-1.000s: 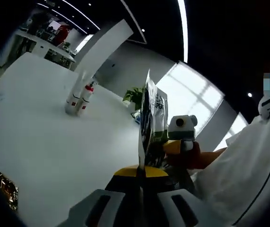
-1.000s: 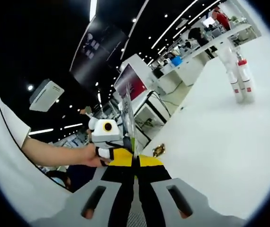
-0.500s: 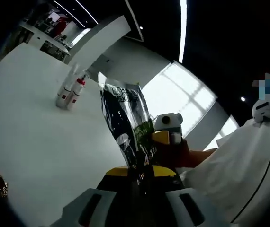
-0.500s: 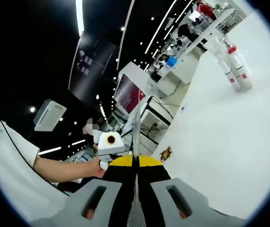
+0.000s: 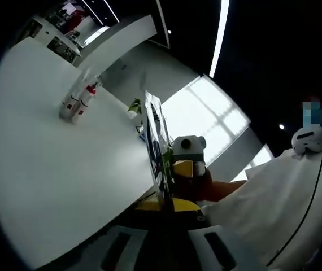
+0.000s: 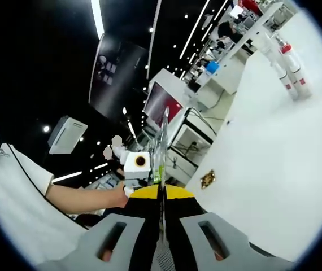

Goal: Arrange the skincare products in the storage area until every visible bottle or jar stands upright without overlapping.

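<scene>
Sachet (image 5: 160, 148) pinched in both jaws, bottles (image 5: 76, 103) well apart

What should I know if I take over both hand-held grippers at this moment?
Left hand-held gripper: shut on the lower edge of a flat sachet, held up off the table.
Right hand-held gripper: shut on the same sachet, seen edge-on.
Two white bottles with red caps stand upright side by side at the far end of the table.
A small gold packet lies flat on the table.
Done: the bottles stand upright.
Left: the sachet is not yet set down; probably place it near the bottles, not overlapping.
</scene>
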